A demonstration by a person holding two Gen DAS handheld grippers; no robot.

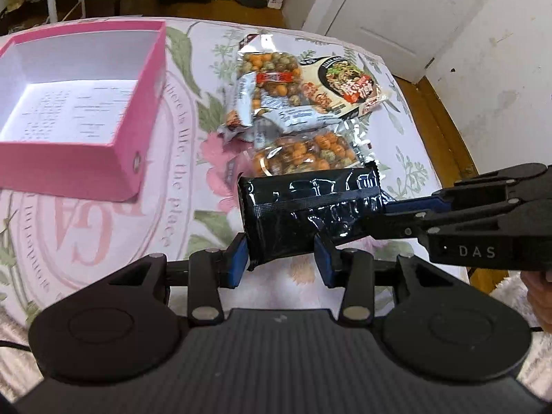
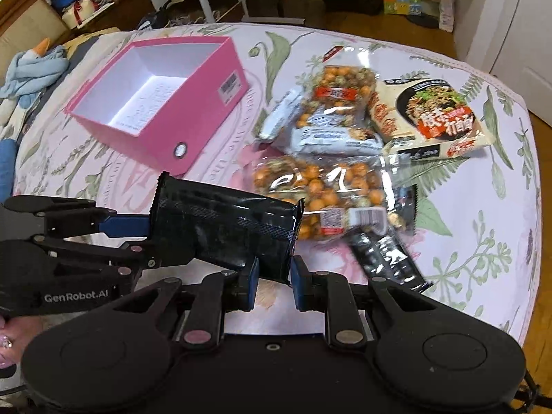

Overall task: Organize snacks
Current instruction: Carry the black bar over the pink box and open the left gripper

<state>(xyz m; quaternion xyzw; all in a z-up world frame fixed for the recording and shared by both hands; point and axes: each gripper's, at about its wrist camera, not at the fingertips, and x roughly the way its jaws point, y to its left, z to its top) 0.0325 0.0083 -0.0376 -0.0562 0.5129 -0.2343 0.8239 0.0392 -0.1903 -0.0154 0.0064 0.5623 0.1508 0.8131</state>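
Between the two grippers hangs a glossy black packet point(image 1: 303, 207), lifted clear of the floral tablecloth point(image 1: 103, 241) and held at both ends. Left gripper point(image 1: 281, 262): its blue pads sit against the packet's near lower edge, jaws narrowed to the packet's width and pinching it. Right gripper point(image 2: 272, 277): jaws pressed nearly together, nipping the packet's thin sealed end; in the left wrist view this gripper reaches in from the right side and its fingers point(image 1: 414, 207) disappear behind the packet's far end.

Beyond the left jaws and just past the packet lies the snack pile: a clear bag of orange and green coated nuts point(image 1: 303, 153) nearest, silver-white bar wrappers point(image 1: 293, 117) behind it, a second nut bag point(image 1: 272, 69) farther off, and a noodle packet point(image 1: 348, 84) to the far right of that. Seen from the right jaws, another black packet point(image 2: 386, 258) lies on the cloth just ahead and to the right, partly under the near nut bag.

Ahead and left of both jaws stands the open pink box point(image 1: 138, 110), white inside, with only a printed sheet on its floor. It is well apart from the pile.
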